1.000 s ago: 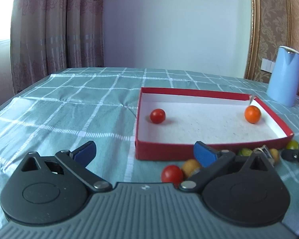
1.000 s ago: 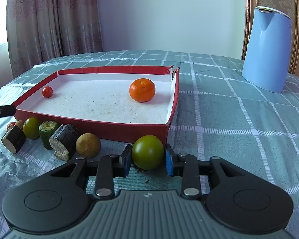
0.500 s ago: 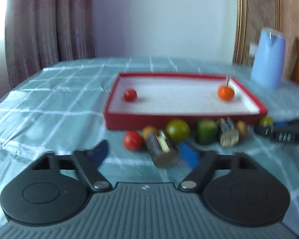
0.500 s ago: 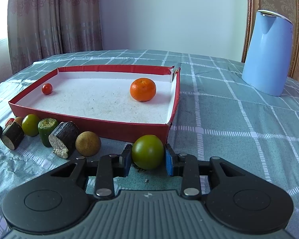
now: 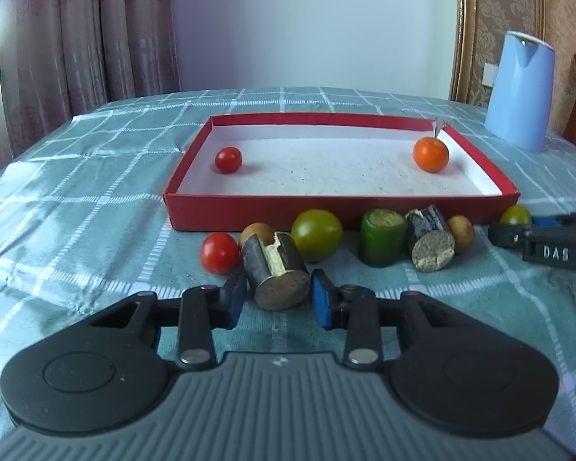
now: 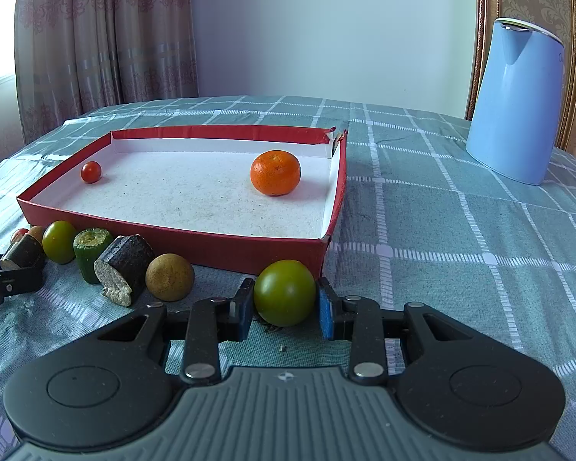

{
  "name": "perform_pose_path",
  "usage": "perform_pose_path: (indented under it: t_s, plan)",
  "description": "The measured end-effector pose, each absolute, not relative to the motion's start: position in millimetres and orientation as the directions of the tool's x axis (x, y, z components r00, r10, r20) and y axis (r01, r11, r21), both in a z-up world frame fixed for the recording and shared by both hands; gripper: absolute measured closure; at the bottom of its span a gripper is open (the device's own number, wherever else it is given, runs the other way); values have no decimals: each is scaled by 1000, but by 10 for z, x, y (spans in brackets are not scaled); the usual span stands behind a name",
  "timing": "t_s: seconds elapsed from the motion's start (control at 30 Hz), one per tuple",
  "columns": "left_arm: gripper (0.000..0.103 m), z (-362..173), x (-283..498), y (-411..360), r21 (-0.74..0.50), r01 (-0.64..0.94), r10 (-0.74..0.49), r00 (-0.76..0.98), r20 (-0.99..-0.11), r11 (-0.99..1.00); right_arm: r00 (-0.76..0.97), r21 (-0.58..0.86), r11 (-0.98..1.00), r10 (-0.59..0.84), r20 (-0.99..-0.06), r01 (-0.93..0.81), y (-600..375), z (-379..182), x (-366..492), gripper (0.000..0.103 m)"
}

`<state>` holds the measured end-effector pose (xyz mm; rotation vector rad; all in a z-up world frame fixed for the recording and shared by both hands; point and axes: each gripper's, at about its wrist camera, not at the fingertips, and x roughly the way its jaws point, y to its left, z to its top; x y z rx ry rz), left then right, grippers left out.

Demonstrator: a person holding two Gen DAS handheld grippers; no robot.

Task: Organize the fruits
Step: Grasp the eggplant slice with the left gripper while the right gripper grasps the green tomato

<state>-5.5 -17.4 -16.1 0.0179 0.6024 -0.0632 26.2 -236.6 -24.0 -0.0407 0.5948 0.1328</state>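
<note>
- Since a second ago our left gripper (image 5: pixel 277 299) has pulled back from the box edge and narrowed its wide-open fingers around the dark cut stem piece (image 5: pixel 275 272); our right gripper (image 6: pixel 284 309) has barely shifted.
- Left fingers now bracket that stem piece with the blue pads just beside its sides; whether they press it we cannot tell.
- Right fingers sit closed against both sides of the green tomato (image 6: pixel 285 292), which rests on the checked tablecloth (image 6: pixel 460 238) just outside the near right corner of the red box (image 6: pixel 226 244).
- Inside the box lie only a cherry tomato (image 5: pixel 228 159) at the left and a mandarin (image 5: pixel 431 153) at the right.
- Lined up along the box front we see a red tomato (image 5: pixel 219 252), a larger green tomato (image 5: pixel 316 234), a green cut piece (image 5: pixel 382 236), a second dark stem piece (image 5: pixel 431 242) and a brown round fruit (image 5: pixel 461 232).
- We judge this an early pick step: most fruit is still outside.
- Next, the right hand needs a lift clearing the box wall, then a release on the white floor; the left must finish closing first.
- A blue kettle (image 6: pixel 516 100) stands well apart.
</note>
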Motion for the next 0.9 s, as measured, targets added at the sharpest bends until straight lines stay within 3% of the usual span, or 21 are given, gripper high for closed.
perform_pose_path:
  t_s: [0.9]
  plan:
    - [73,-15,-222,-63,-49,106,-116,874,-472,993,855,42,994,109,-508,-102,-2464,-190,158,72]
